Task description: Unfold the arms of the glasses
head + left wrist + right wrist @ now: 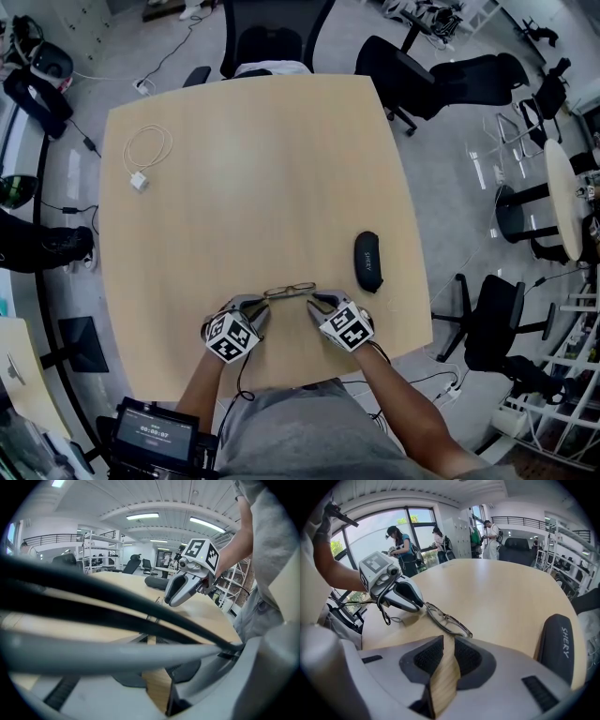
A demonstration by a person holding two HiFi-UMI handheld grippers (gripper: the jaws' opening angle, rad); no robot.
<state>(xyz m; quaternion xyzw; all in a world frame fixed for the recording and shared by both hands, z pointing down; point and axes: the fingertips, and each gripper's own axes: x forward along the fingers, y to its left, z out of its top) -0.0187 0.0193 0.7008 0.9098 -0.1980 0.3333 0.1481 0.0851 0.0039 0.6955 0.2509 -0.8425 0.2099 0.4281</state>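
Observation:
A pair of thin dark-rimmed glasses lies near the front edge of the wooden table, between my two grippers. In the right gripper view the glasses run from just beyond my right jaws to the left gripper, whose tips close on their far end. My left gripper is at the frame's left end. My right gripper stands at the right end, jaws apart, only bare wood between them. Blurred dark bars cross the left gripper view close to the lens; beyond them is the right gripper.
A black glasses case lies to the right of the right gripper, also in the right gripper view. A coiled white cable with a plug sits at the table's far left. Office chairs stand around the table. People stand by the windows.

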